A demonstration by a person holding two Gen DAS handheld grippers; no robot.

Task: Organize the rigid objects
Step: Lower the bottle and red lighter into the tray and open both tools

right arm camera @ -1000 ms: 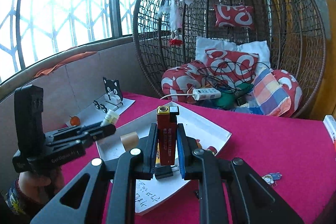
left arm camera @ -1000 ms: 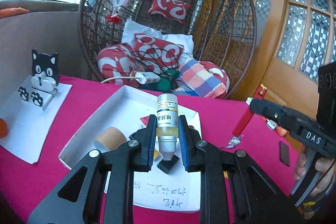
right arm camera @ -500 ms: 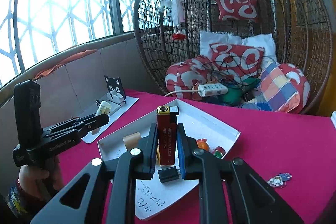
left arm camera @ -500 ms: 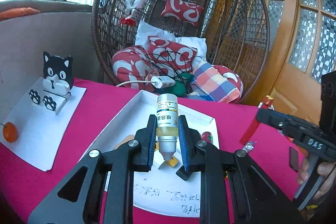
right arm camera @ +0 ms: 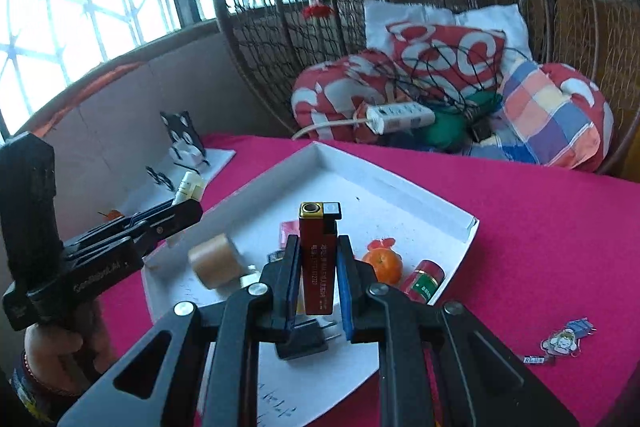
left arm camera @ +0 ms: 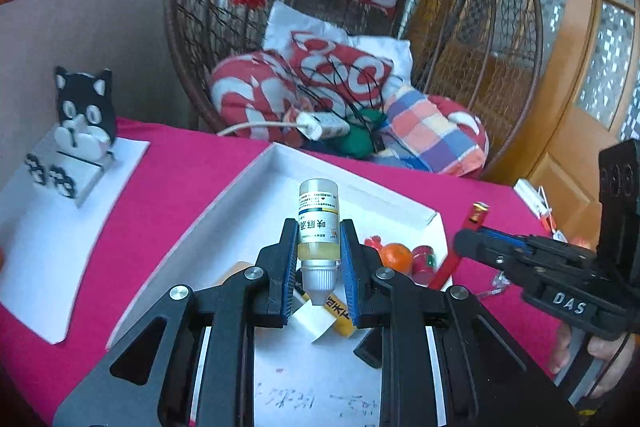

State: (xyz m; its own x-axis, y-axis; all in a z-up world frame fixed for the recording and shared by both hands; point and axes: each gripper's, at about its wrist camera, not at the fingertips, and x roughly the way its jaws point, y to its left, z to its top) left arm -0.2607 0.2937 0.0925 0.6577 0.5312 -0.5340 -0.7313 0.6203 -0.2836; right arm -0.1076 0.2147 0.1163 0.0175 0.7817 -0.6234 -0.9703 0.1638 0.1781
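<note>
A small dropper bottle [left arm camera: 319, 227] is pinched cap-down between the left gripper [left arm camera: 319, 269] fingers above the white tray [right arm camera: 404, 183], while a red lighter [right arm camera: 318, 259] is clamped upright between the right gripper [right arm camera: 319, 281] fingers over it.

Home sunroom: wicker egg chair [left arm camera: 360, 27], cushions [left arm camera: 344, 75]
</note>
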